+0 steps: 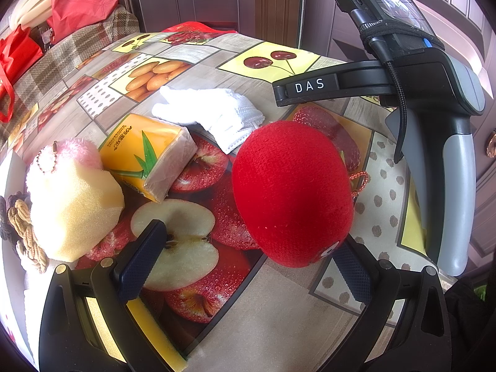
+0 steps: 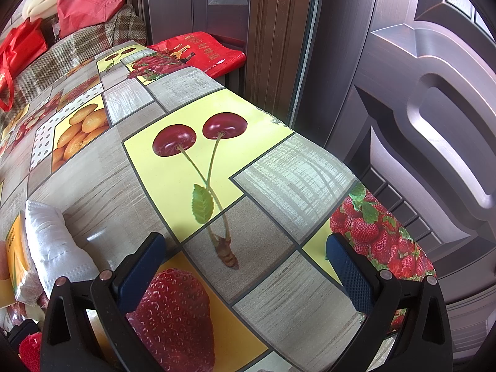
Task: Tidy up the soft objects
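The red plush toy (image 1: 291,192) is sitting on the table (image 1: 279,310), on a cloth covered with fruit pictures. In the left wrist view it is lying close in front of the left claw (image 1: 248,266). The two fingers of that claw are standing wide apart. The right finger (image 1: 353,272) is right next to the bottom edge of the red toy, and it is hard to tell if they are touching. The left finger (image 1: 139,263) is hanging over a picture of a cut apple. The claw is not holding anything.

A small orange loop (image 1: 359,183) is sticking out from the right side of the red toy. A white glove (image 1: 210,111) is lying flat just behind the toy. An orange pack of tissues (image 1: 148,152) is lying to the left of the glove, touching a yellow sponge (image 1: 74,210). A fluffy pink thing (image 1: 77,152) with a little bead chain is peeking out behind the sponge. Some brown hair ties (image 1: 24,232) are lying at the far left edge.

The right claw (image 2: 248,266) is staying over the far right part of the table. Its fingers are spread wide too, and nothing is between them. Under it are pictures of cherries and strawberries. In the right wrist view, the white glove (image 2: 52,248) and the orange pack of tissues (image 2: 15,254) are showing at the left edge. A red bag (image 2: 198,49) is lying past the far end of the table, near a dark door (image 2: 418,124).
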Demonstrator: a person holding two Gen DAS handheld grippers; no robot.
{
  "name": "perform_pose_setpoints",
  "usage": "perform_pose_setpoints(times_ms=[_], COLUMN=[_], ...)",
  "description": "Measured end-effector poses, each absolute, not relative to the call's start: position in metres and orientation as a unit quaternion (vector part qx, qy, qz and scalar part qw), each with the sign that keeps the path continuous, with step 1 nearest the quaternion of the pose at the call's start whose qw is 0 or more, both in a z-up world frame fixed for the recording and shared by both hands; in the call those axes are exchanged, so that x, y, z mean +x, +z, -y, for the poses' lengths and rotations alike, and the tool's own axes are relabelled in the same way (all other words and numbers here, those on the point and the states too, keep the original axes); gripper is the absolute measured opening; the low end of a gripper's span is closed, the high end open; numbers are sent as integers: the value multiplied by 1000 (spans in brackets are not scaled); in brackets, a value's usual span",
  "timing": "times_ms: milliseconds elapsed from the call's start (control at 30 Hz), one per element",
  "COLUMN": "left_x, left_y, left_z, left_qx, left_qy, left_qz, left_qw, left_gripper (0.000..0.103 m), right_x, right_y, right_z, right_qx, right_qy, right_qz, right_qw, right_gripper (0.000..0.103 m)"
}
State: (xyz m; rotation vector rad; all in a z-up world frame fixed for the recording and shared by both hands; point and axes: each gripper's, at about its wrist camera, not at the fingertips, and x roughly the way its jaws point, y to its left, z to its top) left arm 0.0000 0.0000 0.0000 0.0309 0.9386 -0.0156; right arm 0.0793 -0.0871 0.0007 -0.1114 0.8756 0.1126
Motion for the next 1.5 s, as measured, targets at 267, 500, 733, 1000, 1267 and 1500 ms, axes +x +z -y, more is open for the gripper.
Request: perform_pose_setpoints(times_ms=[267, 500, 733, 1000, 1267, 1500], left_x=[0, 0, -17, -86, -194, -228], left_y=[0, 0, 15, 106, 127, 77], left_z=[0, 0, 13, 3, -94, -114], left_qx=[15, 14, 41, -24, -101, -125], left_qy=[-7, -8, 3, -3, 135, 121], left_qz=[-452, -452, -409, -244, -163, -243], left_qw=[892, 892, 911, 969, 972, 954], left_gripper=[102, 102, 102, 102, 103, 103], right_x=[79, 79, 79, 76, 42, 15], right_y=[1, 1, 1, 3, 33, 58], right_z=[87, 87, 87, 93, 153, 174], right_qx=[-54, -54, -54, -41, 119, 164], right_qy=[54, 55, 55, 71, 181, 337], right_qz=[-424, -424, -424, -417, -299, -189], right_qw=[903, 903, 903, 905, 929, 908], right_gripper=[103, 103, 103, 103, 103, 103])
